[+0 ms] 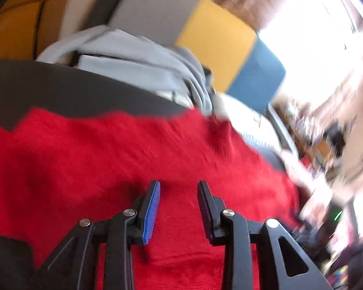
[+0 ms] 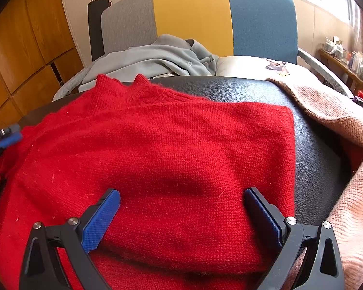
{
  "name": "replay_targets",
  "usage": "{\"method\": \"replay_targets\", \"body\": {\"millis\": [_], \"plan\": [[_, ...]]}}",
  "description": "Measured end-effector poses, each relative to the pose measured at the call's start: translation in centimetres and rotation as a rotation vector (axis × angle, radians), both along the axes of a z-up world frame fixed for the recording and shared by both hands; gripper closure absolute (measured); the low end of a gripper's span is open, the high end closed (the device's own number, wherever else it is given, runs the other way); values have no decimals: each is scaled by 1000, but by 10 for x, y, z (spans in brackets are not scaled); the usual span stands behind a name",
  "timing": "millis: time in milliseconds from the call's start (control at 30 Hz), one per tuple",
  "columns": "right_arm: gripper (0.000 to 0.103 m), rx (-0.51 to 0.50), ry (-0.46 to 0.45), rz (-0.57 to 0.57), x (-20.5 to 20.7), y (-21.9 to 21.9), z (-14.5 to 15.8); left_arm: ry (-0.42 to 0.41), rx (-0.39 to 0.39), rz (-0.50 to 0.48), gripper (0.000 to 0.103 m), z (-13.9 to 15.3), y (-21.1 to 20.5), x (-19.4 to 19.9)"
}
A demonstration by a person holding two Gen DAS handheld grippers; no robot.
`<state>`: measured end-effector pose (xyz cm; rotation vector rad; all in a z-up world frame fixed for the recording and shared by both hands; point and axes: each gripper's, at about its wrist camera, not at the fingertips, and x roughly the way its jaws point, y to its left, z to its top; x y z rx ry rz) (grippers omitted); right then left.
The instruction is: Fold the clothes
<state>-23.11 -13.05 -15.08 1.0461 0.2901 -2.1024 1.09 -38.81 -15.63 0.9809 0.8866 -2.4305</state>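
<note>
A red knitted sweater [image 2: 169, 140] lies partly folded on a black leather surface [image 2: 230, 89], its collar toward the far side. My right gripper [image 2: 181, 191] hovers wide open over the sweater's near part, with nothing pinched between its blue pads. In the left wrist view, which is blurred, my left gripper [image 1: 179, 183] stands open by a narrow gap above the red sweater [image 1: 109, 149], and no cloth sits between its fingers. The left gripper [image 2: 2, 137] also shows at the left edge of the right wrist view, beside the sweater's left side.
A grey garment [image 2: 162, 55] is heaped behind the sweater against a chair back [image 2: 193, 12] striped grey, yellow and blue. A white cushion [image 2: 254, 66] with a deer print lies beside it. A pink knit [image 2: 338, 125] drapes over the right edge. Wooden cabinets [image 2: 24, 48] stand at the left.
</note>
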Motion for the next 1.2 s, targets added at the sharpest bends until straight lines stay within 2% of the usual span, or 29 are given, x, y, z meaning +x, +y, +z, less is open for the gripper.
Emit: {"method": "replay_targets", "body": {"millis": [33, 67, 167, 300, 467, 500, 533, 567, 600, 667, 733, 867, 1000, 1100, 1200], "plan": [[0, -3, -3, 1, 0, 0, 0, -10, -4, 12, 72, -11, 5, -1], [0, -6, -6, 1, -1, 1, 0, 19, -20, 23, 72, -17, 9, 3], [0, -19, -18, 3, -2, 2, 0, 41, 9, 40, 77, -17, 9, 9], [0, -29, -26, 6, -3, 3, 0, 38, -5, 32, 77, -20, 14, 4], [0, -41, -32, 8, -2, 6, 2, 54, 55, 27, 77, -21, -13, 7], [1, -39, -27, 7, -1, 6, 3, 54, 62, 18, 73, -16, -20, 4], [5, -37, -21, 10, -1, 6, 6, 53, 70, 10, 70, -12, -26, 1], [17, -35, -16, 16, 0, 6, 10, 52, 77, 1, 70, -8, -33, -2], [38, -41, -12, 27, -2, 5, 15, 58, 59, -7, 70, -1, -38, -5], [55, -92, -23, 45, -12, 2, 34, 77, 23, -39, 68, 14, -50, -18], [54, -139, -30, 78, -29, -13, 54, 77, 2, -67, 65, 24, -62, -36], [54, -120, -54, 175, -61, -63, 68, 34, -41, -108, 60, 27, -82, -78], [54, -51, -82, 233, -91, -122, 57, -37, -52, -172, 58, 13, -97, -120], [54, -20, -139, 268, -111, -160, 42, -92, -40, -219, 57, -4, -104, -144], [54, 15, -168, 297, -116, -181, 24, -119, -43, -234, 56, -17, -110, -161]]}}
